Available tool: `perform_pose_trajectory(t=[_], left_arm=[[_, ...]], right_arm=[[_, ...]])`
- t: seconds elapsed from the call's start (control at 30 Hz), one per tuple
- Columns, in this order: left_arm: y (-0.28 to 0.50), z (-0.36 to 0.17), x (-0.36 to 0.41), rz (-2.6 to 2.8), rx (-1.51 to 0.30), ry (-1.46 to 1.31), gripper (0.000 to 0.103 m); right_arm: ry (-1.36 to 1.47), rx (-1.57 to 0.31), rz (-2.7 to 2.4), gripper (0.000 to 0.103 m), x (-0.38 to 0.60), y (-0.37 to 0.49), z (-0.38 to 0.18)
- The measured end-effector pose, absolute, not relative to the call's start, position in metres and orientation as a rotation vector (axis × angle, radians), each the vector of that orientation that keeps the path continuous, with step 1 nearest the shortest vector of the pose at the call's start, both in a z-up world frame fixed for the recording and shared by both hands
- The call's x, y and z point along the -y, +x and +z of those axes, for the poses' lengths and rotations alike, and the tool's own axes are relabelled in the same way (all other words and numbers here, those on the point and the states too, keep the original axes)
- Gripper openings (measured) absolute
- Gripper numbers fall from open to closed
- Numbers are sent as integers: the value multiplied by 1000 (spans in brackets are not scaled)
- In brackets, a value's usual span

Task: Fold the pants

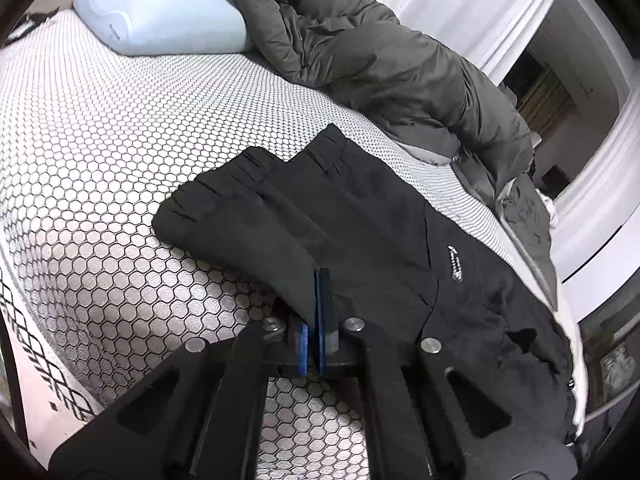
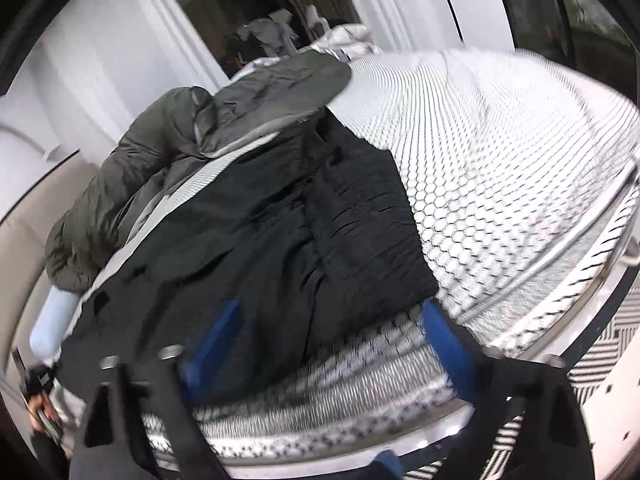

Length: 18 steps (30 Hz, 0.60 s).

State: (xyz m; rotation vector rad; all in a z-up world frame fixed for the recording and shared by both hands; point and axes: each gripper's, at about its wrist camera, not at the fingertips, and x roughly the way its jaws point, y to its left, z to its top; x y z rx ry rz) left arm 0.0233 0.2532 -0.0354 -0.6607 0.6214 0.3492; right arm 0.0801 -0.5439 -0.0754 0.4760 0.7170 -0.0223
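In the left wrist view, we saw the black fabric pants [image 1: 360, 216] lying on the white mattress with its black honeycomb pattern [image 1: 100, 152], the gathered waistband toward the middle of the bed and the rest of the garment running to the lower right edge. Our left gripper [image 1: 318, 312] had its blue-padded jaws pressed together, pinching the near edge of the pants between them. A pale blue bolster pillow [image 1: 160, 12] lay at the far end of the mattress, touching a crumpled dark grey quilted duvet [image 1: 380, 60] that ran along the far side.

In the right wrist view, which was blurred, the same pants [image 2: 280, 232] lay spread across the mattress [image 2: 500, 152], folded over themselves near the middle. Our right gripper [image 2: 332, 344] had its jaws standing wide apart, the left blue pad over the edge of the pants and the right pad over bare mattress, so nothing was clamped. The duvet [image 2: 140, 168] lay beyond the pants. A hand [image 2: 40, 412] showed at the lower left edge.
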Motion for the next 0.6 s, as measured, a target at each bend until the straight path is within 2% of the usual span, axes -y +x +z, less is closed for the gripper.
perform_pose_trajectory(t=[0.03,0.13,0.17,0.27,0.37,0.43,0.47,0.5,0.53,0.57,0.6], left_arm=[[24,-35,-252,351,-623,-654,1],[21,-31,-249,351,-621,-649,1],[19,-29,-247,353,-621,-641,1],[17,-32,-245,349,-648,-636,1],[26,-42,-243,353,-716,-630,1],[26,-41,-242,363,-734,-622,2],[22,-37,-241,370,-728,-614,8],[17,-34,-241,377,-724,-605,20],[12,-29,-241,395,-724,-593,29],[6,-25,-241,412,-713,-589,50],[-1,-20,-242,416,-704,-590,67]], right_arm=[[497,-730,-28,68,545,88,-78],[513,-737,-24,21,543,103,-74],[482,-717,-20,17,539,101,-65],[421,-691,-8,15,540,84,-51],[417,-779,-46,16,553,85,-75],[419,-791,-42,22,553,88,-83],[396,-781,-47,33,550,86,-78],[367,-767,-63,45,548,82,-71],[347,-743,-87,69,547,77,-63],[333,-709,-125,86,548,71,-54],[315,-671,-169,88,550,64,-45]])
